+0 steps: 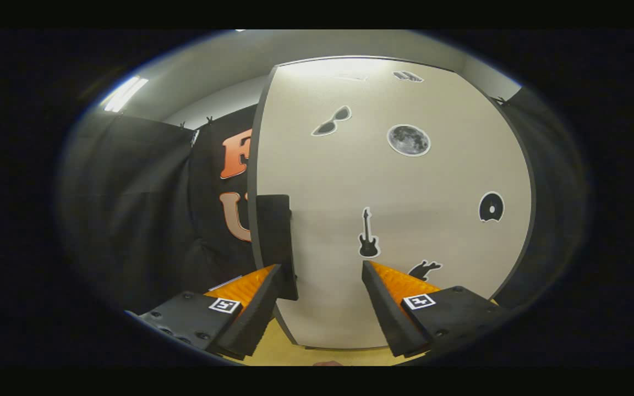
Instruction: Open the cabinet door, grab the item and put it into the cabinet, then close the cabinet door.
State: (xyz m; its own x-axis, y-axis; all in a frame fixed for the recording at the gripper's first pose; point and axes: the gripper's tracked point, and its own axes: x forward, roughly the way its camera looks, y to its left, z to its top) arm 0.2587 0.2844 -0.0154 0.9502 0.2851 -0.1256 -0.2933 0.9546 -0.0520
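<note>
Here the hand-held gripper (321,268) has its fingers spread, nothing between them. Just ahead stands the cabinet door (394,209), shut, pale, with stickers. The dark handle (276,242) on the door's left edge sits against the left fingertip. A yellow surface (278,346) lies below.

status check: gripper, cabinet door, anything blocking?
Hand-held gripper open, fingers apart, holding nothing. Cabinet door just ahead, its black handle right beyond one finger. Nothing between fingers and door.

place: recording booth | evidence: black cloth walls (146,209), ceiling light (124,93)
</note>
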